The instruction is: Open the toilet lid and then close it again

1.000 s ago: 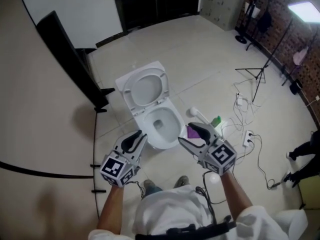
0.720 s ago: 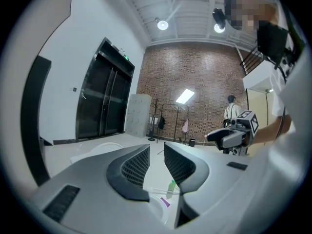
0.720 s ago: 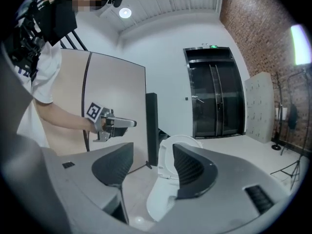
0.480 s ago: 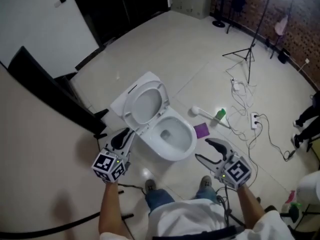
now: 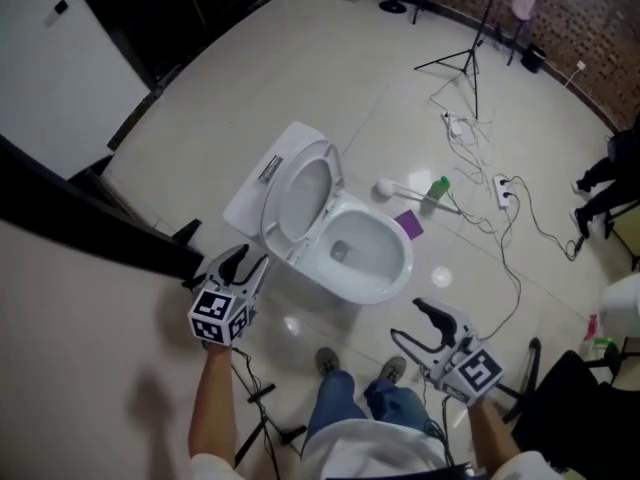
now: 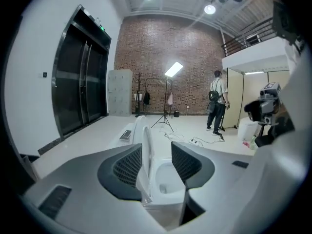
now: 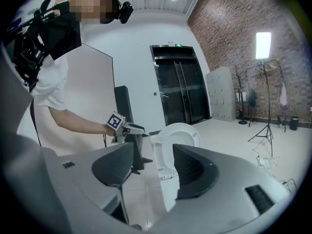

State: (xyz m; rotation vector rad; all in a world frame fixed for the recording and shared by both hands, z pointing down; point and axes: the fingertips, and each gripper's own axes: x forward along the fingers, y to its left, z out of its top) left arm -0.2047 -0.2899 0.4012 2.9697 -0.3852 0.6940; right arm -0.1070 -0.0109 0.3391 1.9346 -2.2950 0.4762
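Two things could've bitten you here, I reckon. The toilet lid (image 5: 300, 190) was already standing up, tipped back toward the tank (image 5: 250, 200) at about 11 o'clock from the bowl (image 5: 372, 258), so bringing it down was what was left.

Your left gripper (image 5: 248, 261) sat at roughly 8 o'clock from the bowl, just beside the lid's near edge. Its fingers had just been opening and were released, with the lid's thin edge lined up in the gap but neither pad pressing on it. Your right gripper (image 5: 412, 324) hung at 5 o'clock, apart from the toilet, fingers spread wide with nothing between them.

First risk: that edge looked thin, smooth and curved. If you'd pinched it off to one side or only with the tips, it could've slipped out partway and slammed onto the bowl. Just nudging it with one finger would likely have done the same once it tipped past upright. I couldn't tell whether the seat was up with the lid. If it was, grabbing one layer could've left the other behind.

Second risk: the floor. A brush (image 5: 385, 186), a green bottle (image 5: 437, 185) and loose cables (image 5: 505, 230) lay at 1 to 3 o'clock from the bowl, so a wide step or swing on your right could've snagged them.
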